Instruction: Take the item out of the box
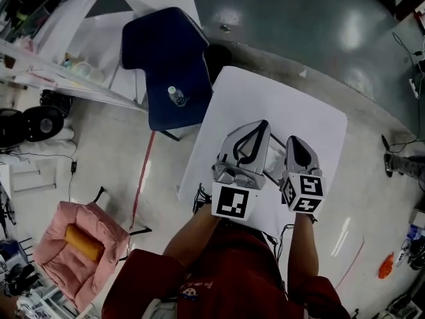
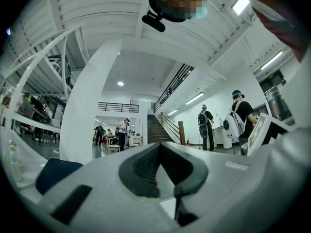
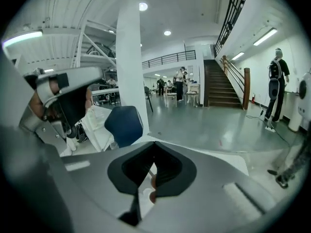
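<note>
Holding the left gripper point(image 1: 264, 126) and the right gripper point(image 1: 294, 143) side by side over the white tabletop point(image 1: 252, 92), I had both clenched, each pair of jaws meeting at the tips with nothing between them. No box and no item showed in any view. The visible part of the tabletop lay bare, so I could not say where the task's thing stood. I judged the step in hand to be finding and approaching it. To do that well, I would need to bring the box into sight first, spread the jaws of one gripper before reaching in, and keep the other free to steady the box. My grippers and arms covered the near edge of the tabletop in the head view, and both gripper views looked out across the hall rather than down. On the blue chair point(image 1: 166, 52) beyond the tabletop lay a small bottle point(image 1: 176, 96), too small to make out further.
</note>
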